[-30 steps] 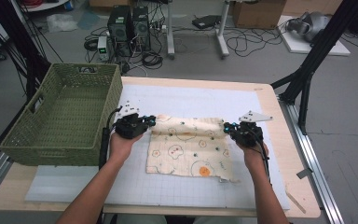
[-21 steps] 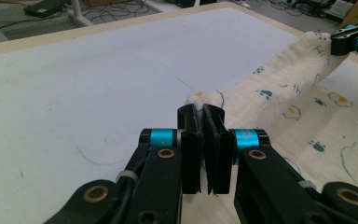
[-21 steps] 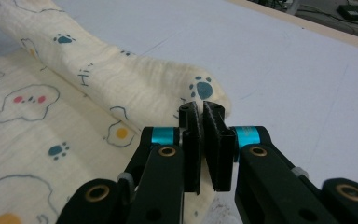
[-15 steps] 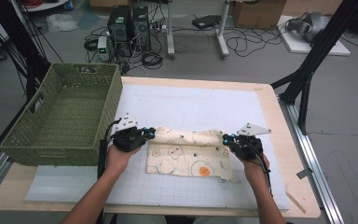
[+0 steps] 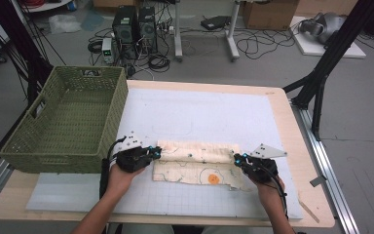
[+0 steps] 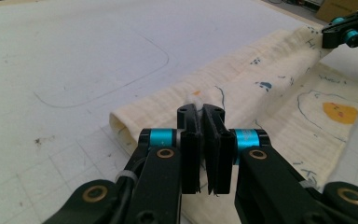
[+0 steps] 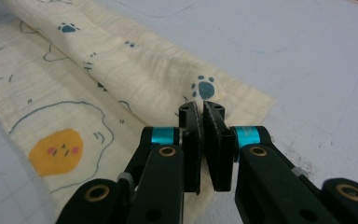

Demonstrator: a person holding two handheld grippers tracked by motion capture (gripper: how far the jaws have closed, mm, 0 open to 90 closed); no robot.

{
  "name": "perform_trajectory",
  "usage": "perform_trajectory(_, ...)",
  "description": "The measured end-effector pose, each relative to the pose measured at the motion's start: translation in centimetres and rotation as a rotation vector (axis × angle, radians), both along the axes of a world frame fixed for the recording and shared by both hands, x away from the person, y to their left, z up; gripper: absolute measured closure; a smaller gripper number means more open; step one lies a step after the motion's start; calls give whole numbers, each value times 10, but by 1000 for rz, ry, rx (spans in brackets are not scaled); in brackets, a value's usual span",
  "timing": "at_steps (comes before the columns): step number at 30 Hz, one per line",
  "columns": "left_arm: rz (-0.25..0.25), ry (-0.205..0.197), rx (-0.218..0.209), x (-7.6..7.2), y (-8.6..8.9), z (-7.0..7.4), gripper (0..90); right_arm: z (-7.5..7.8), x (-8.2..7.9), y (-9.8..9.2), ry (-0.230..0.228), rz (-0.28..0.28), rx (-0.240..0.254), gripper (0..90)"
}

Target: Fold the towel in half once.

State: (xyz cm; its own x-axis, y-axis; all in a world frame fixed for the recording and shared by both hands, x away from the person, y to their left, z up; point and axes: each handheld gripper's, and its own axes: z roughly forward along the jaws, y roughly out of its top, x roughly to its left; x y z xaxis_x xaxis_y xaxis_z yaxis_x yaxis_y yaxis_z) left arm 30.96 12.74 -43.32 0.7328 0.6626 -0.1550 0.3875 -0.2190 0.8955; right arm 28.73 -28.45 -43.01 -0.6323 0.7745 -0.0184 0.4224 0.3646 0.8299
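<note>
A cream cloth (image 5: 195,168) printed with a fried egg and paw prints lies on the white mat, its far edge folded over toward me. My left gripper (image 5: 157,152) is shut on the fold's left end; a bit of cloth (image 6: 261,84) pokes out past the closed tips of the left gripper (image 6: 200,112). My right gripper (image 5: 237,158) is shut on the fold's right end, and the right gripper (image 7: 201,109) has its jaws pressed together over the cloth (image 7: 121,65). The other gripper (image 6: 347,30) appears at the far end in the left gripper view.
A green woven basket (image 5: 53,161) stands at the table's left, close beside my left hand. The white gridded mat (image 5: 199,112) stretches beyond the cloth. The wooden table edge (image 5: 311,195) lies to the right, with black frame legs and cables on the floor behind.
Both hands have come toward me and a little lower, drawing the cloth's far edge over the rest of it. The uncovered part nearest me has grown narrower.
</note>
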Motion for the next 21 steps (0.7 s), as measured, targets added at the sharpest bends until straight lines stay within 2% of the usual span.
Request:
perform_trajectory(8,-22,3,7,-13,5,-2,850,1,-14,0,2,39,-10,857)
perform_trajectory(11,-27,14,7,-15,6,-5,840,-4,-17,-3,28,45,-18,846)
perform_trajectory(12,-20,17,2,-15,6,-5,819,-4,-17,-3,32,44,-14,838)
perform_trajectory(14,0,41,-26,-12,8,-4,700,-4,-17,-5,30,40,-13,813)
perform_trajectory(17,40,39,-52,-9,14,-2,578,-2,-18,-9,27,30,12,757)
perform_trajectory(18,49,45,-72,-8,18,0,548,-2,-19,-11,28,26,20,752)
perform_trajectory(21,70,38,-104,-6,24,2,532,3,-23,-18,14,28,61,714)
